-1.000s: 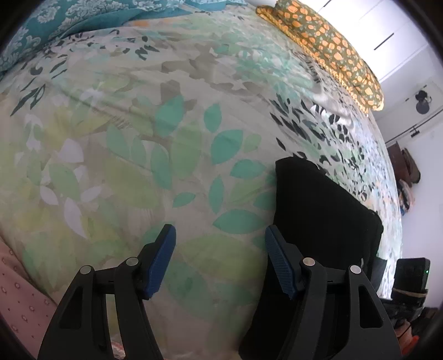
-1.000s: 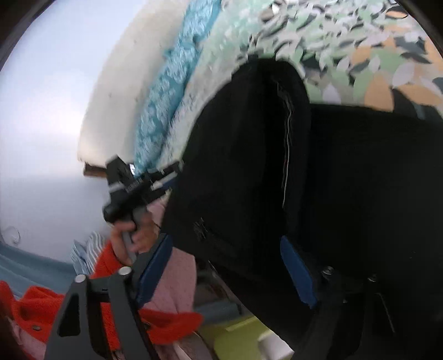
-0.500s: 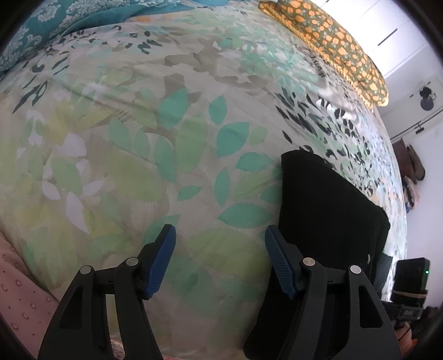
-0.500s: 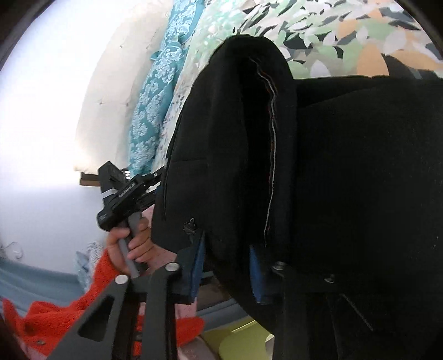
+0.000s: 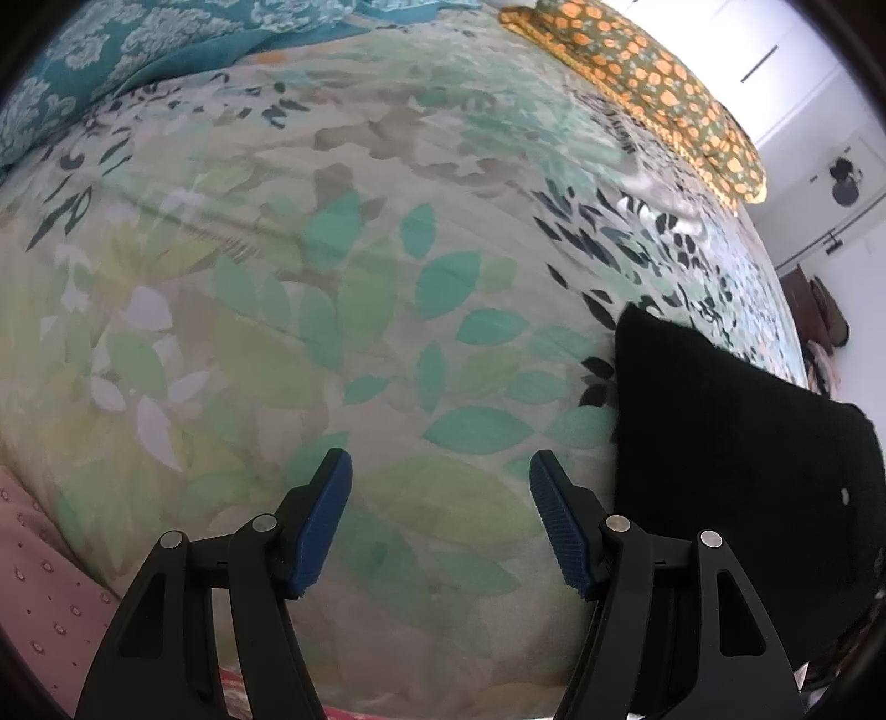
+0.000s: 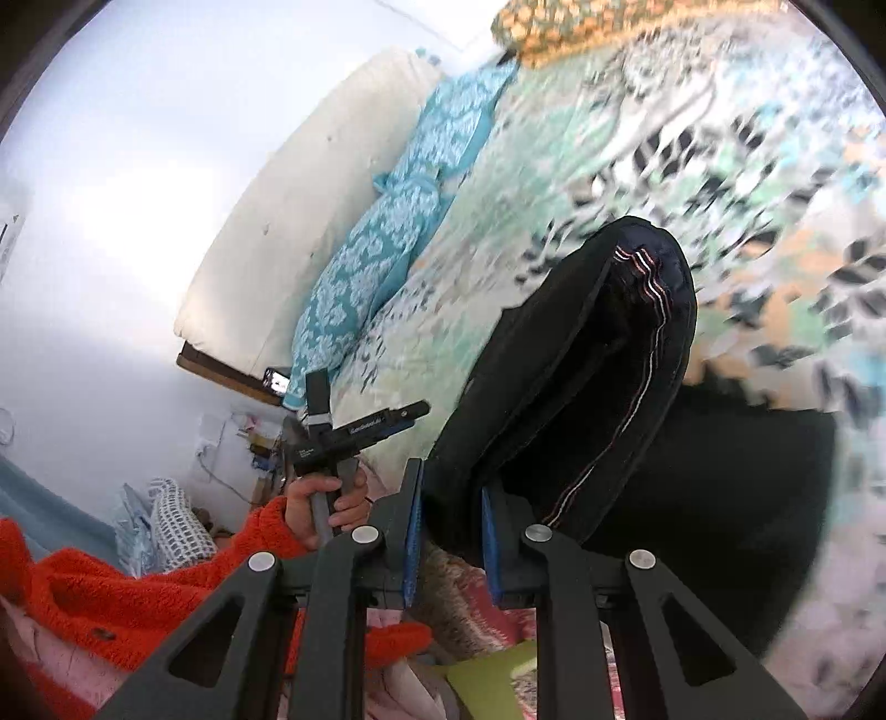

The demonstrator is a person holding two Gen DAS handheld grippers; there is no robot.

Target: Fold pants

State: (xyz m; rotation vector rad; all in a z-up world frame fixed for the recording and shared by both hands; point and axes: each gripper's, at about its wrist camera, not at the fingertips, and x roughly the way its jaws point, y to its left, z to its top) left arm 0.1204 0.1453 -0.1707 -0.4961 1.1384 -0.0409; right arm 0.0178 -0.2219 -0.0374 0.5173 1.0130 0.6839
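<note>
The black pants (image 5: 736, 443) lie folded on the leaf-print bed cover at the right of the left wrist view. My left gripper (image 5: 440, 518) is open and empty, just left of the pants' edge, above the cover. In the right wrist view my right gripper (image 6: 451, 540) is shut on a thick folded edge of the pants (image 6: 581, 387) and holds it lifted off the bed, with the rest of the pants (image 6: 736, 487) lying below. The left gripper (image 6: 354, 432) also shows there in a hand with an orange sleeve.
The bed cover (image 5: 310, 288) fills the view. Teal patterned pillows (image 5: 138, 50) lie at the far left, an orange patterned pillow (image 5: 653, 88) at the far end. A white headboard (image 6: 310, 205) stands behind the teal pillows. Clothes and bags (image 6: 160, 526) sit beside the bed.
My right gripper closed on the pants' folded edge and lifted it off the bed. My left gripper stayed open and drifted left, away from the pants.
</note>
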